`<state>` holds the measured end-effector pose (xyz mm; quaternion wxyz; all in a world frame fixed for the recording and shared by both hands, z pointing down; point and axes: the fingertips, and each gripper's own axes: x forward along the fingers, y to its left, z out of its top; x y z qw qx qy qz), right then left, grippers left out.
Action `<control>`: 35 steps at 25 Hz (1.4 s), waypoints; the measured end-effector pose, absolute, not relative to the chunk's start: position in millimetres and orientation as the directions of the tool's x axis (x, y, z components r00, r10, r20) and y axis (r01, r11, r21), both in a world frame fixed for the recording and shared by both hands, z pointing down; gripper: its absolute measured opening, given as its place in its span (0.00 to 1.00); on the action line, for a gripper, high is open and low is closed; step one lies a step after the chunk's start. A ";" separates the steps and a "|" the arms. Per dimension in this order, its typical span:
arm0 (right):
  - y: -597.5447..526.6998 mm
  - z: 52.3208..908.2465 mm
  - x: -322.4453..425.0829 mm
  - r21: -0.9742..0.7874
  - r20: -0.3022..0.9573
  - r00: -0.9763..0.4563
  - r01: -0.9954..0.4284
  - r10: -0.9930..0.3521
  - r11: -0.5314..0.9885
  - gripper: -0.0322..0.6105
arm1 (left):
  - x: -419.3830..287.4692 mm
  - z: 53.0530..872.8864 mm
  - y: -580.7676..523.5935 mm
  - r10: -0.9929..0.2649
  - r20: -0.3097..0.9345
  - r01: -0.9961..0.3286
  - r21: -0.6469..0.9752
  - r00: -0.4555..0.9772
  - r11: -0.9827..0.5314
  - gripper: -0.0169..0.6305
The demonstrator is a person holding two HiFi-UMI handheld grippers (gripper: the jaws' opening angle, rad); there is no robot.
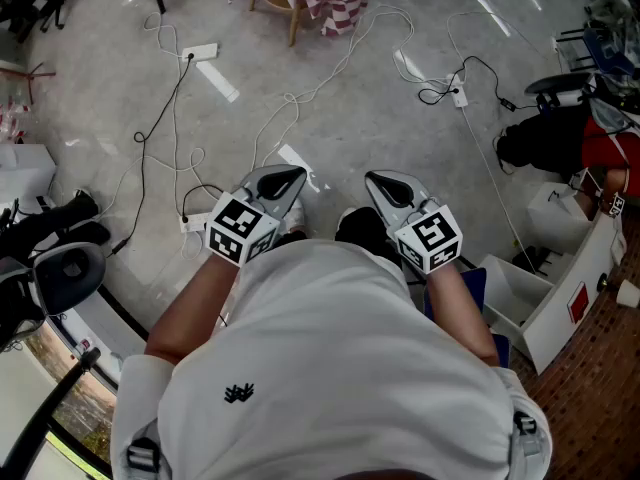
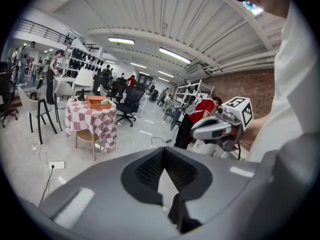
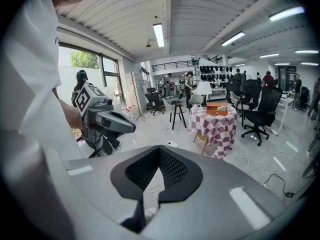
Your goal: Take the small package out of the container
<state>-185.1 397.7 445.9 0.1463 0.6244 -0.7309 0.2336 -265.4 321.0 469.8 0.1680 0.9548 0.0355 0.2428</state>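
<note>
Our white shirt [image 1: 330, 368], soft and creased, fills the lower head view. Past it both forearms reach out over a smooth grey floor [image 1: 360, 108] strewn with thin black and white cables [image 1: 175, 108]. We hold the left gripper [image 1: 285, 180] and the right gripper [image 1: 385, 184] side by side, a little apart. Each is a rounded grey plastic shell with a black-and-white marker cube [image 1: 240, 230] at its rear. Seen along the left gripper, its fingers [image 2: 147, 166] are black cross-hatched pads pressed together along a thin seam, with nothing between them. The right gripper's fingers [image 3: 172, 166] show the same black mesh and are likewise closed and empty. Well apart from both stands a round bench [image 3: 216, 126] on pale wooden legs, draped in red-and-white checked cloth. On its top sits the container [image 3: 217, 108], a shallow orange-brown box with straight sides. At its rim shows what may be the package [image 3: 224, 106], a pale green bit too small for us to tell more.
</note>
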 end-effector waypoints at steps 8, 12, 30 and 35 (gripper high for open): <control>363.5 464.2 -116.8 -0.180 0.499 -0.234 -0.970 -0.835 0.164 0.05 | -198.9 483.0 285.8 0.096 0.475 -0.058 0.301 0.875 -0.952 0.11; 342.2 466.6 -55.5 -0.205 0.471 -0.274 -0.959 -0.839 0.198 0.05 | -146.8 483.9 261.3 0.013 0.506 -0.147 0.275 0.862 -0.950 0.11; 199.8 488.3 148.2 -0.192 0.441 -0.407 -0.913 -0.800 0.359 0.06 | 44.4 468.3 154.4 -0.129 0.485 -0.278 0.248 0.865 -0.928 0.15; 142.0 481.7 162.1 -0.119 0.493 -0.375 -0.923 -0.785 0.367 0.06 | 54.8 468.8 91.1 -0.121 0.472 -0.270 0.261 0.873 -0.927 0.15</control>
